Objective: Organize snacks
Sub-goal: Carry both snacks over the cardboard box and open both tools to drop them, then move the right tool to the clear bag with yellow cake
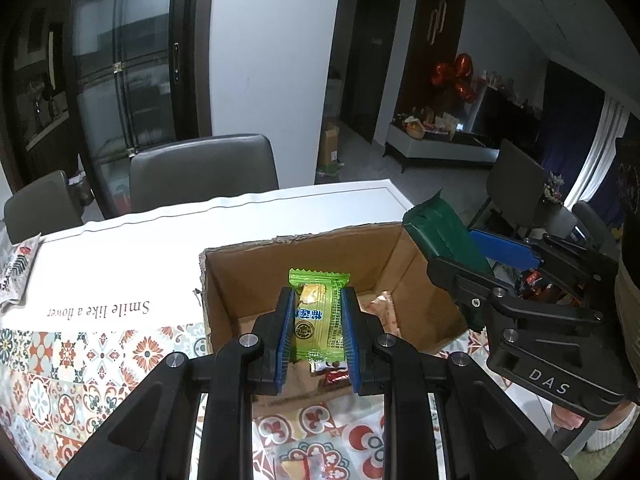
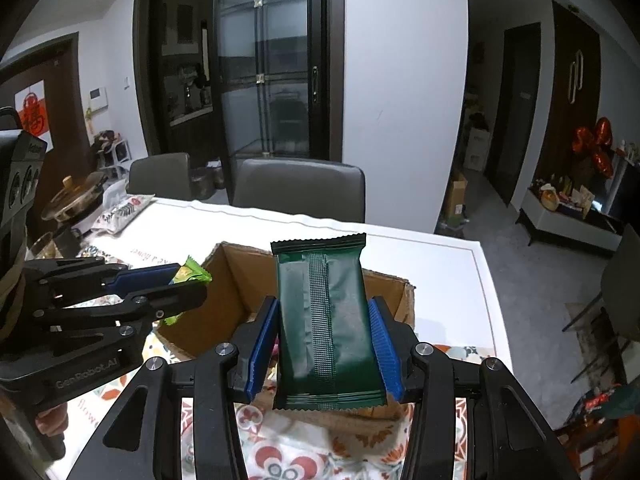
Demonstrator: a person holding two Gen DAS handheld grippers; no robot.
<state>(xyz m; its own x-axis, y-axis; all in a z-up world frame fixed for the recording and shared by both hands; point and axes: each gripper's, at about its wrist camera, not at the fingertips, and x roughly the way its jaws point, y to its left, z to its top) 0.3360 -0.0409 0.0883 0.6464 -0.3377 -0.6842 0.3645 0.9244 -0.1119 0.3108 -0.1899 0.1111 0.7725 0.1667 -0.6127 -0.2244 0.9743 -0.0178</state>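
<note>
while left jaws clamp a light green snack packet (image 1: 318,316), right jaws grip a dark green crimped-edge packet (image 2: 326,324)

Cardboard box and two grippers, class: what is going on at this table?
A person is sorting snacks with a gripper in each hand. The left gripper holds a light green packet above the open cardboard box. The right gripper holds a dark green packet near the box. A few snacks already lie inside.

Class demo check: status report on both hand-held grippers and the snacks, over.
Left hand-held gripper clamps light green snack. Right hand-held gripper clamps dark green packet. Both over cardboard box. Nothing blocking.
</note>
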